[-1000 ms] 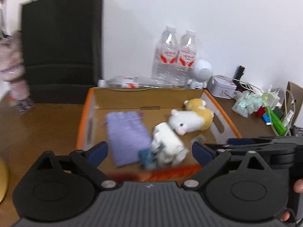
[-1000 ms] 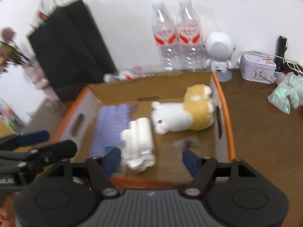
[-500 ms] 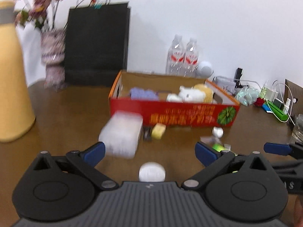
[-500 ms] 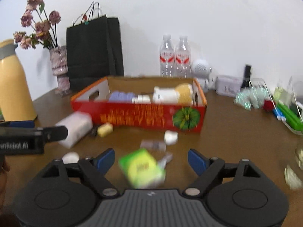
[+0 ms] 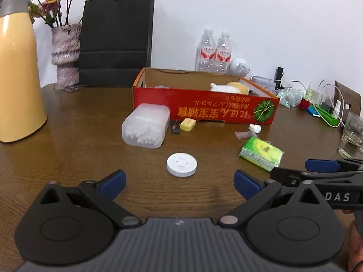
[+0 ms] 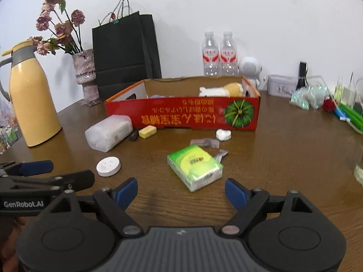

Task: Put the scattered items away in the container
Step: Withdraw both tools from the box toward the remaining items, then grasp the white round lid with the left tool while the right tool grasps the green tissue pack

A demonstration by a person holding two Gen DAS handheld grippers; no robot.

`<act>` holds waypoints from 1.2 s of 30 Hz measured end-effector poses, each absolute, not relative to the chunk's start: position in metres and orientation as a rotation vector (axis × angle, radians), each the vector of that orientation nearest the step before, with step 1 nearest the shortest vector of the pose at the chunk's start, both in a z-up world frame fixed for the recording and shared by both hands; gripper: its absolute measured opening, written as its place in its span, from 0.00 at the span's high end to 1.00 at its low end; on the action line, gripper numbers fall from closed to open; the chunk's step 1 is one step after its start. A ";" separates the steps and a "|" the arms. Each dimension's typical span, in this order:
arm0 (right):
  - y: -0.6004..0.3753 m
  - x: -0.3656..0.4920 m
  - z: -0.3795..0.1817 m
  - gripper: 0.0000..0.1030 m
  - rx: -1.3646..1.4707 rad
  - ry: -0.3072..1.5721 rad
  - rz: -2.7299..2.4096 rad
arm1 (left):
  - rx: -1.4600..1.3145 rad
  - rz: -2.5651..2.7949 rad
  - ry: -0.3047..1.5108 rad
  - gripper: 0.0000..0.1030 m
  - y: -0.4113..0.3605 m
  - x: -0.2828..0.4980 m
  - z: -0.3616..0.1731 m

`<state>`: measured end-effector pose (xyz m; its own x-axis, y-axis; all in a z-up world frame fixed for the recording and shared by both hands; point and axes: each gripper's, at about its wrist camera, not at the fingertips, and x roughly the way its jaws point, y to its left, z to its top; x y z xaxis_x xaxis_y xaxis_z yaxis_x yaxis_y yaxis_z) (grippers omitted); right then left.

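Note:
A red cardboard box [image 5: 204, 111] [image 6: 181, 115] holds a plush toy [image 5: 229, 87] [image 6: 222, 90] and a purple pouch. Scattered in front of it: a clear cotton-swab box [image 5: 146, 125] [image 6: 109, 132], a white round disc [image 5: 181, 165] [image 6: 108, 166], a yellow block [image 5: 187, 124] [image 6: 147, 131], a green tissue pack [image 5: 261, 153] [image 6: 195, 167] and a small white cap [image 5: 254, 128] [image 6: 223, 134]. My left gripper [image 5: 179, 183] is open and empty, just short of the disc. My right gripper [image 6: 181, 192] is open and empty, just short of the tissue pack.
A yellow thermos [image 5: 18, 68] and a vase of dried flowers [image 5: 65, 54] stand at the left, with a black paper bag [image 5: 115, 40] behind. Two water bottles [image 5: 213, 53] and a white speaker [image 5: 239, 66] stand behind the box. Clutter and a glass [image 5: 351, 136] sit at the right.
Both grippers have pulled back from above the box's inside to low over the table in front of it. The loose items on the table have come into view.

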<state>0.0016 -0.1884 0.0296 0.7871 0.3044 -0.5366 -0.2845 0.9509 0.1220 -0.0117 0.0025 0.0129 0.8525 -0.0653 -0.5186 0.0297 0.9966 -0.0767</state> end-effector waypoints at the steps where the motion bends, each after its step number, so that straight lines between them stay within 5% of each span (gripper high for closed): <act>1: -0.190 0.002 0.027 0.19 0.043 0.588 0.313 | -0.070 -0.048 0.555 0.00 0.003 -0.011 0.011; 28: -0.195 0.039 0.022 0.18 -0.044 0.661 0.334 | 0.069 -0.262 0.642 0.00 0.003 0.035 0.021; 33: -0.189 0.075 0.026 0.23 -0.173 0.650 0.391 | 0.056 -0.378 0.760 0.19 0.007 0.081 0.004; 36: -0.185 0.085 0.023 0.36 -0.189 0.655 0.437 | 0.090 -0.380 0.712 0.30 0.008 0.075 -0.002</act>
<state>0.0854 -0.1851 0.0227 0.7064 0.3323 -0.6249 -0.4494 0.8927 -0.0333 0.0748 0.0078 -0.0021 0.6919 -0.3093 -0.6524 0.3701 0.9278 -0.0473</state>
